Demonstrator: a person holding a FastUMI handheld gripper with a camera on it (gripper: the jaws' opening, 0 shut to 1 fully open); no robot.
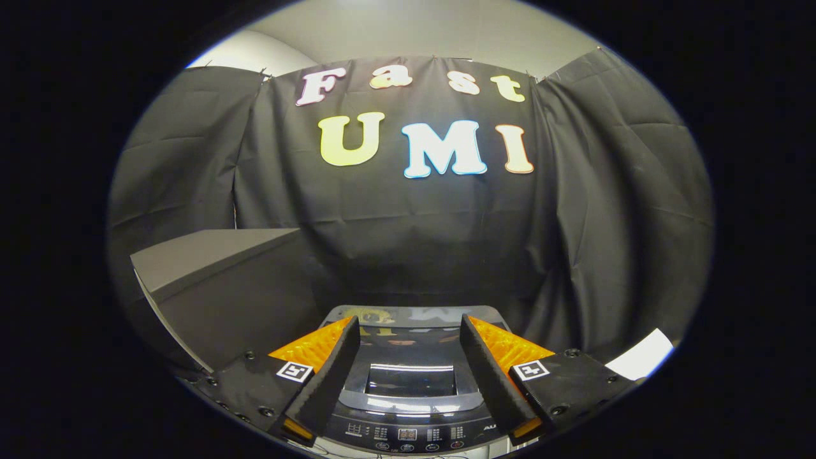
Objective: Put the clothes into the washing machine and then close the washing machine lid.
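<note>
The washing machine (411, 357) stands just below and ahead of me, seen from above its front. Its glossy dark lid (408, 338) lies flat over the tub and mirrors the wall behind. A see-through window (411, 379) is set in the lid, and the control panel (408, 435) with its buttons runs along the near edge. My gripper (409, 319) is open and hovers over the lid. One finger is on each side of the window, and nothing is between them.
A grey box-like block (217, 280) rises to the left of the machine, higher than its top. A white sheet (641, 354) lies to the right, beyond the right finger. The black cloth wall hangs close behind the machine.
</note>
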